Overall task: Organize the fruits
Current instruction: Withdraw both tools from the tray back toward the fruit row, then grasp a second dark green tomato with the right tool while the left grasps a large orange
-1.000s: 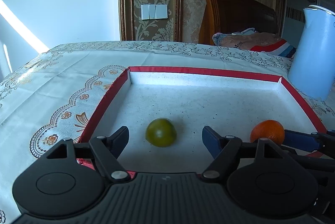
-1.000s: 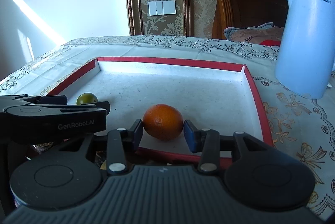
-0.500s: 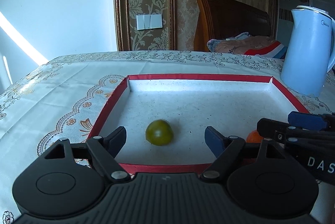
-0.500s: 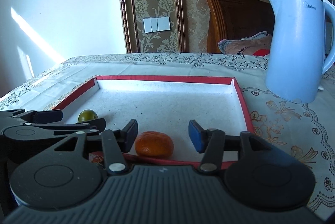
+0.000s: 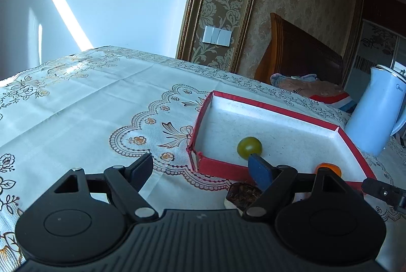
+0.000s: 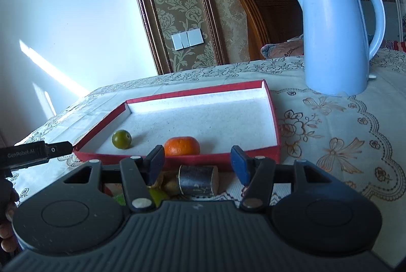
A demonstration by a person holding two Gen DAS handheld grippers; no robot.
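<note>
A red-rimmed white tray [image 6: 275,124] [image 5: 218,166] lies on the tablecloth. In it sit a green fruit [image 6: 121,139] [image 5: 249,147] and an orange mandarin [image 6: 181,145] [image 5: 330,167]. My right gripper [image 6: 198,162] is open and empty, just in front of the tray's near rim. My left gripper [image 5: 203,168] is open and empty, left of the tray's near corner. Below the right gripper lie a foil-wrapped item [image 6: 196,180] and yellow-green fruit [image 6: 157,194], partly hidden.
A light blue electric kettle [image 6: 337,35] [image 5: 375,114] stands right of the tray. A wooden headboard [image 5: 297,53] and bedding lie beyond the table. The left gripper's tip [image 6: 33,154] shows at the left of the right wrist view.
The right gripper opened, left the mandarin in the tray and drew back. The left gripper pulled back and swung left, away from the green fruit. Both views tilted.
</note>
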